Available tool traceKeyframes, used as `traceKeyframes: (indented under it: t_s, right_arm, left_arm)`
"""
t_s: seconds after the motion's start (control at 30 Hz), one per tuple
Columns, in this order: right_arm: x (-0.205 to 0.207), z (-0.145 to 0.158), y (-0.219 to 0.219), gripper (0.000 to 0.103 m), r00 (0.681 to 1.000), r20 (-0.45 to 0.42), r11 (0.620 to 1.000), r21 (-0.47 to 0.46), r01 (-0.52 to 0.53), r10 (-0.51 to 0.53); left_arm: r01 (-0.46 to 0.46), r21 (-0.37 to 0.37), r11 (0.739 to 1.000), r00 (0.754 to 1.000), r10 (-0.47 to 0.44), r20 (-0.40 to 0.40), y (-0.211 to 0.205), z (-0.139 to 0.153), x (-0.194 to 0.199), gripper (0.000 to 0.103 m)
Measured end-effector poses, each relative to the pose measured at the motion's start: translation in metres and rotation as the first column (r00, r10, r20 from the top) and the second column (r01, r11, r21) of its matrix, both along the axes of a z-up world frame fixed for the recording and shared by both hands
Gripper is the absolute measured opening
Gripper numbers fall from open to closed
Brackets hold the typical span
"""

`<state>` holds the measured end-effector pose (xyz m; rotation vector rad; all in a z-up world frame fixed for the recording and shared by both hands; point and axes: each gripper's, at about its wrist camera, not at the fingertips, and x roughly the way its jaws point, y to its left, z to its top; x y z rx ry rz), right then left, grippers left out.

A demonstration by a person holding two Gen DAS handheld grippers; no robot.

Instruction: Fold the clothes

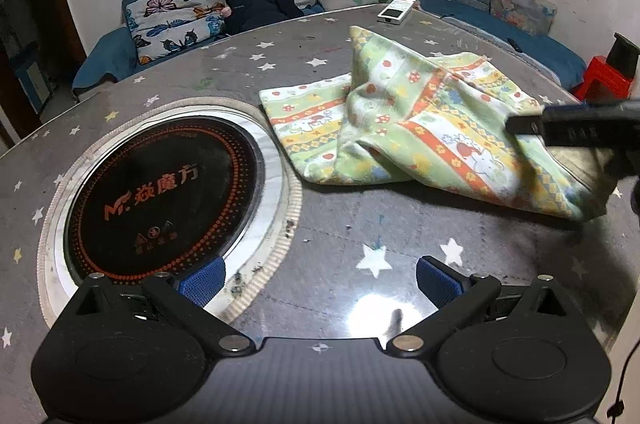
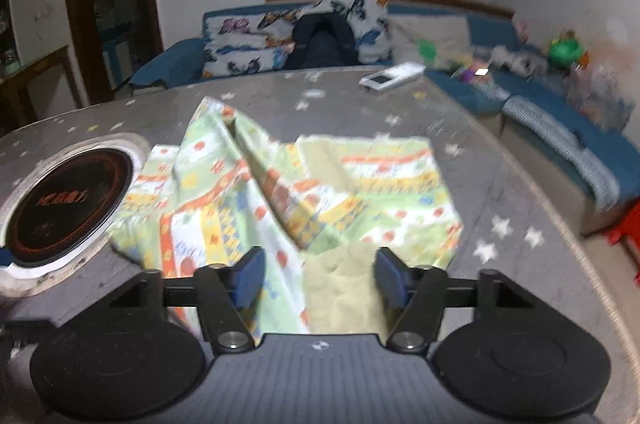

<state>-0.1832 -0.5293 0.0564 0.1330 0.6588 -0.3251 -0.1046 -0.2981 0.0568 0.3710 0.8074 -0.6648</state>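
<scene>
A green, yellow and orange patterned cloth (image 1: 404, 127) lies crumpled on the grey star-print table (image 1: 320, 232), with a raised fold in its middle. My left gripper (image 1: 318, 282) is open and empty, hovering over bare table in front of the cloth. My right gripper (image 2: 320, 278) is open, its blue pads on either side of the cloth's near edge (image 2: 332, 280), whose plain beige underside shows. In the left wrist view the right gripper (image 1: 576, 127) reaches in from the right, over the cloth's right end.
A round black induction hob (image 1: 160, 199) is set into the table left of the cloth. A white remote (image 1: 394, 11) lies at the table's far edge. A blue sofa (image 2: 520, 99) with butterfly cushions, a dark jacket and toys wraps behind. A red stool (image 1: 604, 79) stands at right.
</scene>
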Motion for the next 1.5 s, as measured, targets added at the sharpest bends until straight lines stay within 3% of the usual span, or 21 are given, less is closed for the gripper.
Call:
traceKeyframes:
  t_s: [0.03, 0.2, 0.43, 0.5, 0.57, 0.73, 0.93, 1.1, 1.3, 1.37, 1.5]
  right_arm:
    - [0.0, -0.002, -0.002, 0.053, 1.0, -0.005, 1.0, 0.015, -0.005, 0.005]
    - [-0.012, -0.001, -0.007, 0.054, 0.999, 0.033, 1.0, -0.008, 0.004, -0.004]
    - [0.018, 0.0, 0.004, 0.053, 0.997, 0.022, 0.997, -0.007, -0.079, 0.08]
    - [0.03, -0.006, 0.006, 0.041, 0.996, 0.01, 0.996, -0.005, -0.088, 0.088]
    - [0.031, -0.008, 0.013, 0.014, 0.994, 0.01, 0.994, 0.008, -0.11, 0.11]
    - [0.021, -0.008, 0.045, 0.004, 0.982, 0.034, 0.982, 0.019, -0.188, 0.187]
    - [0.008, -0.008, 0.083, 0.003, 0.958, 0.063, 0.959, 0.031, -0.281, 0.278]
    - [-0.012, -0.01, 0.105, 0.003, 0.92, 0.057, 0.92, 0.048, -0.39, 0.387]
    - [-0.02, -0.019, 0.155, 0.004, 0.859, 0.059, 0.859, 0.034, -0.511, 0.509]
    - [-0.021, -0.02, 0.165, 0.011, 0.846, 0.053, 0.846, 0.021, -0.532, 0.531]
    - [-0.029, -0.007, 0.141, 0.021, 0.871, 0.081, 0.873, 0.025, -0.487, 0.484]
  left_arm:
    - [-0.004, 0.0, 1.0, 1.0, 0.004, -0.002, 0.001, 0.0, 0.001, 0.103]
    - [-0.016, -0.003, 1.0, 1.0, 0.016, -0.004, 0.004, 0.002, 0.005, 0.103]
    - [-0.027, -0.007, 1.0, 1.0, 0.027, 0.002, 0.008, 0.005, 0.007, 0.103]
    - [-0.027, -0.006, 1.0, 1.0, 0.027, 0.011, 0.011, 0.007, 0.007, 0.103]
    - [-0.027, -0.005, 1.0, 0.999, 0.027, 0.022, 0.015, 0.009, 0.008, 0.103]
    - [-0.064, -0.041, 0.997, 0.998, 0.065, 0.021, 0.024, 0.017, 0.018, 0.103]
    - [-0.087, -0.096, 0.992, 0.996, 0.089, 0.023, 0.032, 0.03, 0.023, 0.103]
    - [-0.055, -0.13, 0.99, 0.998, 0.06, 0.034, 0.029, 0.037, 0.019, 0.103]
    - [0.049, -0.122, 0.991, 0.997, -0.042, 0.06, 0.013, 0.037, 0.004, 0.103]
    - [0.08, -0.114, 0.99, 0.995, -0.072, 0.076, 0.005, 0.035, -0.001, 0.103]
    - [0.118, -0.074, 0.99, 0.988, -0.109, 0.114, -0.01, 0.027, 0.0, 0.095]
